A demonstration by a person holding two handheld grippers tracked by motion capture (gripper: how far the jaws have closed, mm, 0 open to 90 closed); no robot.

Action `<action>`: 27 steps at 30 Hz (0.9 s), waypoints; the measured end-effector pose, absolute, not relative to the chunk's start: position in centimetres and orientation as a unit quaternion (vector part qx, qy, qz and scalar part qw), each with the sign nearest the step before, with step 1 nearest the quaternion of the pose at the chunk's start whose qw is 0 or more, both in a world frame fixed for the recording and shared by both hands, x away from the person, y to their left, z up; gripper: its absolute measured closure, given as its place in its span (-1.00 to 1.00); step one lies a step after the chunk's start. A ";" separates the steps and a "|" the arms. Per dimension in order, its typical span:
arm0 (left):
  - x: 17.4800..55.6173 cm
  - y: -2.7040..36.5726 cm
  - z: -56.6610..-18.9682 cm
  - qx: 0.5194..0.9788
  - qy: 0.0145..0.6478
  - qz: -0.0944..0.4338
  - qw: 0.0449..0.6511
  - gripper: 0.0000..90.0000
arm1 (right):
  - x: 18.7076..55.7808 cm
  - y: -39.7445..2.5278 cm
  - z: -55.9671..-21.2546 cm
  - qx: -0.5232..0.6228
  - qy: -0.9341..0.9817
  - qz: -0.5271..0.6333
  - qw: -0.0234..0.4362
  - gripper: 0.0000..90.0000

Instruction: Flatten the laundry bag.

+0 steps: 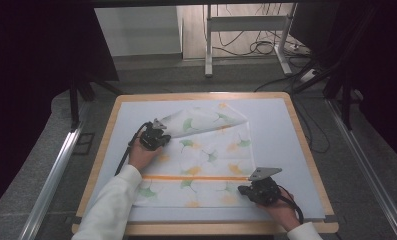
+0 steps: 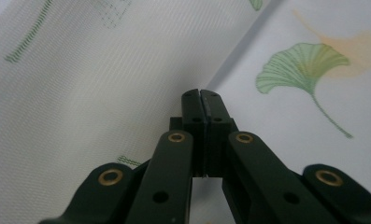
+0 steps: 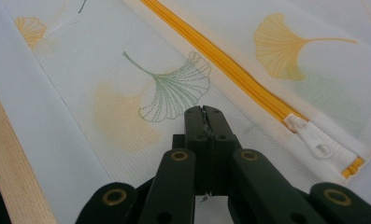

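A white mesh bag (image 1: 201, 160) printed with green and orange ginkgo leaves lies on the table, an orange zipper (image 1: 196, 177) running across it. Its far part is folded over as a flap (image 1: 206, 120). My left gripper (image 1: 155, 131) sits at the flap's left corner. In the left gripper view its jaws (image 2: 202, 95) are shut on the flap's edge, with raised mesh (image 2: 80, 84) to their left and the flat bag (image 2: 314, 116) to their right. My right gripper (image 1: 243, 190) rests shut at the bag's near right edge. Its tips (image 3: 203, 112) stand over a green leaf print (image 3: 174, 88), left of the white zipper pull (image 3: 314, 140).
The bag lies on a pale blue mat (image 1: 296, 150) with a wooden rim (image 1: 103, 150), the near rim also visible (image 3: 15, 177). A metal stand (image 1: 208, 45) and floor cables (image 1: 266, 47) are beyond the table. Dark curtains flank both sides.
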State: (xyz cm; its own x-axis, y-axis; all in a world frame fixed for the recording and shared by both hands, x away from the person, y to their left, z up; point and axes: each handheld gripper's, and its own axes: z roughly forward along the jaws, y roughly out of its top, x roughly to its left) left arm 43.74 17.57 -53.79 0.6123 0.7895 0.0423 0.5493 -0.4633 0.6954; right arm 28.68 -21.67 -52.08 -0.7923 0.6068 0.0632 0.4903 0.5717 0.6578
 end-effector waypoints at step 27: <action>44.8 17.2 -52.4 0.846 0.370 0.167 0.345 1.00 | 28.7 -21.5 -52.2 0.305 0.883 0.349 0.072 0.98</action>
